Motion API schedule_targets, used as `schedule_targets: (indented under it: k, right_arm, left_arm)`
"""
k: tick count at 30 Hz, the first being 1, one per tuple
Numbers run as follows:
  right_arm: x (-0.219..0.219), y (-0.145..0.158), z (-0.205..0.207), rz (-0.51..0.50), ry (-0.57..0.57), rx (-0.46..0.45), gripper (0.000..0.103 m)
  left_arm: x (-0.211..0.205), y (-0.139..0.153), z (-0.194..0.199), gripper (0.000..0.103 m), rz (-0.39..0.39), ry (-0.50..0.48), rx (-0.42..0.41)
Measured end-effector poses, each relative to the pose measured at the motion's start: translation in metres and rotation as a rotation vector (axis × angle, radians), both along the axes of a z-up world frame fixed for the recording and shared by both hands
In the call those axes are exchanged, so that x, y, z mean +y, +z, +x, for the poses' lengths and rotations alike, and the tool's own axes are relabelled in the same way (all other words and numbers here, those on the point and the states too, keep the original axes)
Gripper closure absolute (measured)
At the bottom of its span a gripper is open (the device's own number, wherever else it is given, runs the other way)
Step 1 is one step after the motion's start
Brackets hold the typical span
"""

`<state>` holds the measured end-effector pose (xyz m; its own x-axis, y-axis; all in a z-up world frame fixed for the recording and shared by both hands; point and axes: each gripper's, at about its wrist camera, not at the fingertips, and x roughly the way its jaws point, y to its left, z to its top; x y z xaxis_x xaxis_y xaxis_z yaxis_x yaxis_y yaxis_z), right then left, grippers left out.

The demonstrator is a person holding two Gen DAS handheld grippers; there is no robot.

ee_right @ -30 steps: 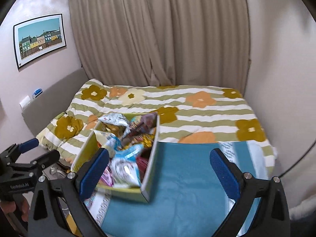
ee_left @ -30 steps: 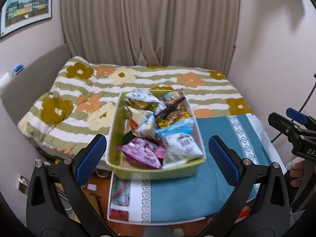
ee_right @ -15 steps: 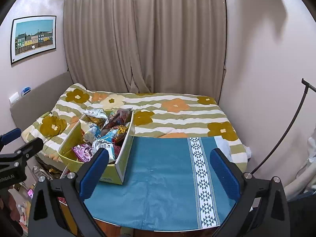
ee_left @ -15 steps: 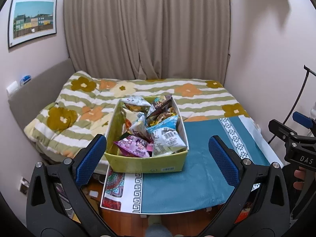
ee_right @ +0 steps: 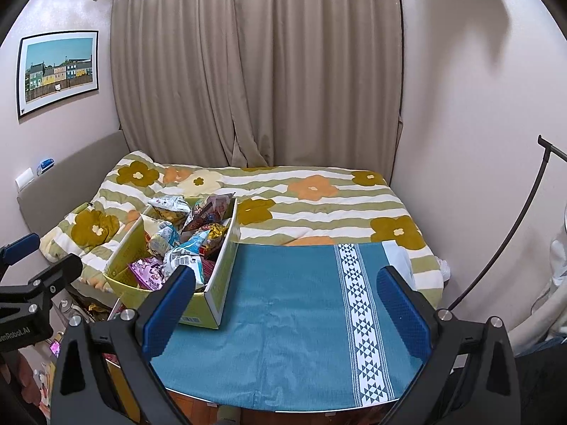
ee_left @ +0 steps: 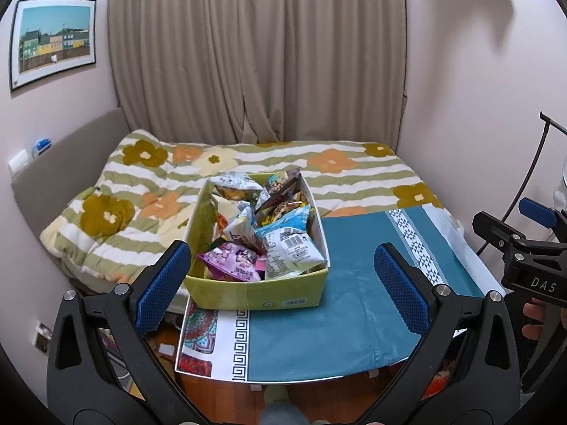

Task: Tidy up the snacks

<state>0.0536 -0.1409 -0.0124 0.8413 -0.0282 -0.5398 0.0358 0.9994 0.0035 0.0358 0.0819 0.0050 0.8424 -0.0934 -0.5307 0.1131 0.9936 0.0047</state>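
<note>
A yellow-green cardboard box [ee_left: 258,292] full of snack packets [ee_left: 294,251] stands on the left part of a table with a blue cloth [ee_left: 354,311]; it also shows in the right wrist view [ee_right: 219,290]. A purple packet [ee_left: 232,265] lies at its front. My left gripper [ee_left: 283,283] is open and empty, held back from the box's near side. My right gripper [ee_right: 287,301] is open and empty, above the blue cloth [ee_right: 290,301] to the right of the box.
A bed with a flowered striped quilt [ee_left: 319,170] lies behind the table, with curtains [ee_left: 255,63] beyond it. Walls stand close on both sides. The wooden floor [ee_left: 319,396] shows below the table's near edge. A lamp stand [ee_right: 514,233] leans at the right.
Both grippers have pulled back and up from the table, so the box and cloth look smaller and farther. The box and packets have not moved.
</note>
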Motion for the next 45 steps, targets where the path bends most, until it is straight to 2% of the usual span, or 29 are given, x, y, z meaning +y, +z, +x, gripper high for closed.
schedule_targets:
  k: [45]
  right_arm:
    - [-0.0036,-0.0006,0.0062,0.009,-0.011,0.012,0.001]
  left_arm:
    - [0.0031,-0.0058,0.0030,0.001,0.002,0.016,0.004]
